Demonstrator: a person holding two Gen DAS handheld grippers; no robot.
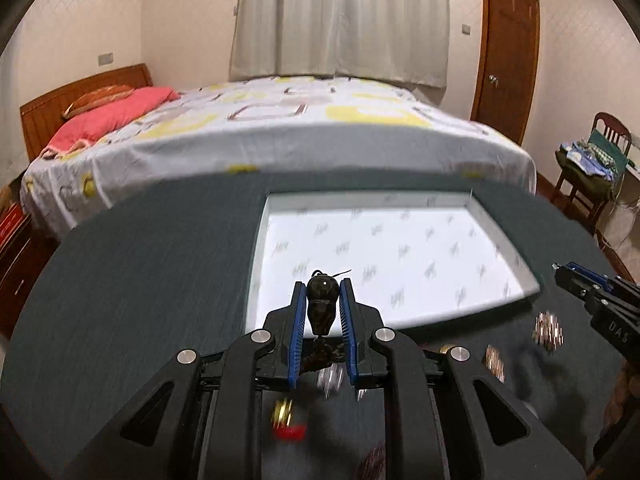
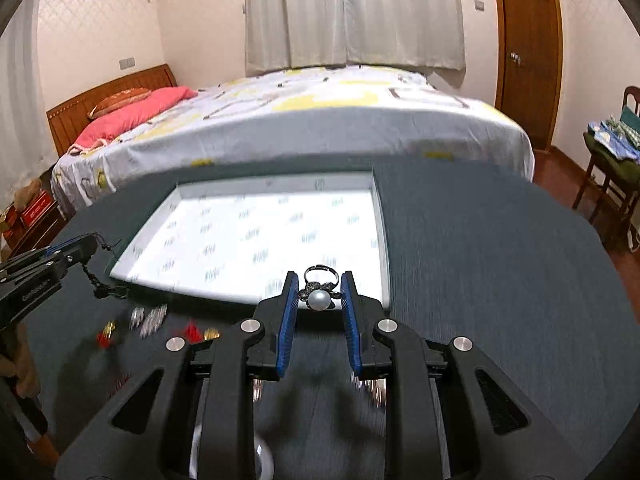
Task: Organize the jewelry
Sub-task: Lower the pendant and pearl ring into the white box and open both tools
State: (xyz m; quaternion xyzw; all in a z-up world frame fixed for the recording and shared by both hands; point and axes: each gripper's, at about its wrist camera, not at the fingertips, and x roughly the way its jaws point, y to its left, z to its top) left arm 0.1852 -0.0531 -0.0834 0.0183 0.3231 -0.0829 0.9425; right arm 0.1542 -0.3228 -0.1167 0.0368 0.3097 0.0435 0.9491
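Trouble could come from either load slipping: both pieces are pinched at the very tips while the tongs are carried over the near edge of the white tray (image 1: 496, 216), and the blur suggests quick movement, so a jolt could drop them onto the dark cloth (image 1: 160, 280) instead of inside.

Left tongs (image 1: 323, 300) are nearly together, clamped on a dark beaded pendant (image 1: 321, 304); its cord (image 2: 96, 276) dangles below and might snag the tray's rim.

Right tongs (image 2: 319, 296) stand somewhat wider, gripping a pearl ring (image 2: 319, 298) by its setting, band pointing far. That round pearl looks likely to twist out of the hold.

More loose jewelry (image 1: 548, 332), gold and silver pieces too blurred to identify, lies on the cloth near the tray.
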